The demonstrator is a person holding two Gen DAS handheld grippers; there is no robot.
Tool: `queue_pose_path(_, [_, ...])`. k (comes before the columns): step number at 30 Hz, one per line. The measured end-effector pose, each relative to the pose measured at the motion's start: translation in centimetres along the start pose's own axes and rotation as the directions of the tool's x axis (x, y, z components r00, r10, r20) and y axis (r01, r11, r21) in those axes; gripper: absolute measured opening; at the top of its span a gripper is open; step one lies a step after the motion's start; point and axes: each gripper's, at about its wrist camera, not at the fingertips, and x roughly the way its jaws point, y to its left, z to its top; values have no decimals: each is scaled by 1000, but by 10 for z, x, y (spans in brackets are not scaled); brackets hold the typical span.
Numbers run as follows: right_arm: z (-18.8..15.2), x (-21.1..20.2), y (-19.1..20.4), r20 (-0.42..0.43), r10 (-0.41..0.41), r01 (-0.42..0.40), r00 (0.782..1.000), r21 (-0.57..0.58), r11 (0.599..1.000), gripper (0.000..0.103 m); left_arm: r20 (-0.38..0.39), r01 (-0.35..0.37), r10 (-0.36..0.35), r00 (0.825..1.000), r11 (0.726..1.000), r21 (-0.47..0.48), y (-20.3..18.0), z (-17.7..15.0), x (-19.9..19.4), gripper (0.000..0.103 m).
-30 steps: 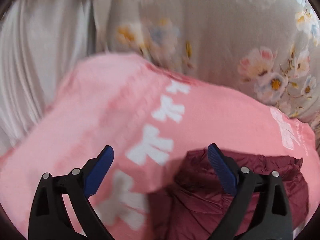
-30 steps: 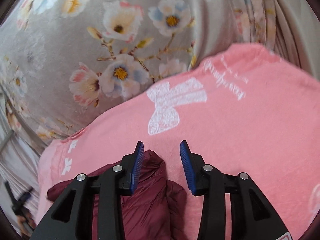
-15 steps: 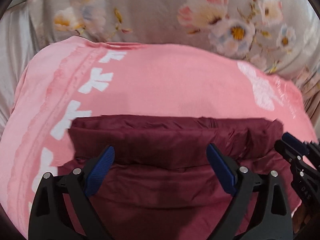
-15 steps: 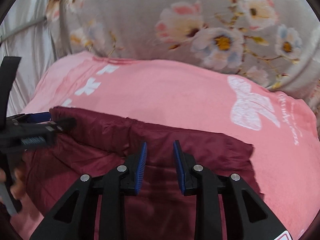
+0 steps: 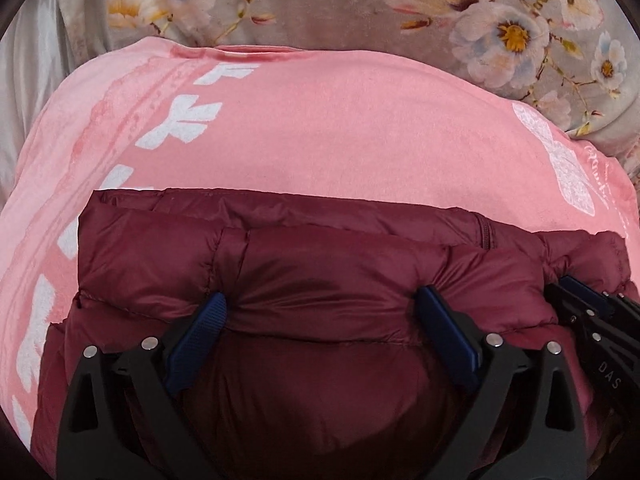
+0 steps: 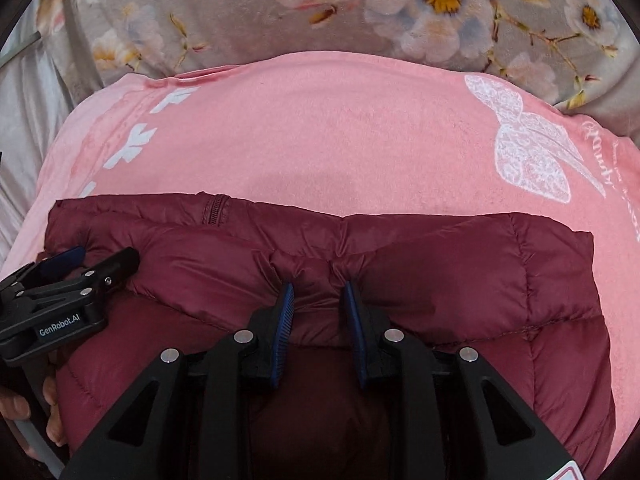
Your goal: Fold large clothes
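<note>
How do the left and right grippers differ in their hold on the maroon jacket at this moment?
The left gripper has its jaws spread wide, pressing into the maroon jacket; the right gripper has its jaws narrowed, pinching a small ridge. Left works nearer the jacket's left end, right nearer its middle. Both have blue pads on the same folded edge.

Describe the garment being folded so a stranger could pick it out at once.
Find the grey floral bedding, then the pink blanket with white bows lying on it. On the blanket's near part lies the maroon quilted puffer jacket, the only dark, shiny, stitched item there, with both grippers pressing into it.
</note>
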Motion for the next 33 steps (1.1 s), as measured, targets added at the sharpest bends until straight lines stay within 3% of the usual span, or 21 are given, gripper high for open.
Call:
queue_pose_path(7, [-9, 4, 10, 25, -59, 60, 998, -42, 997, 24, -1, 2, -2, 1000, 1000, 0, 0, -2, 4, 96])
queue_pose_path(15, [-8, 6, 5, 17, -39, 39, 999, -28, 999, 24, -15, -44, 45, 999, 998, 38, -8, -3, 9, 97])
queue_pose_path(33, [-8, 6, -1, 18, -9, 9, 1000, 4, 1000, 24, -23, -46, 47, 999, 998, 46, -10, -2, 13, 98])
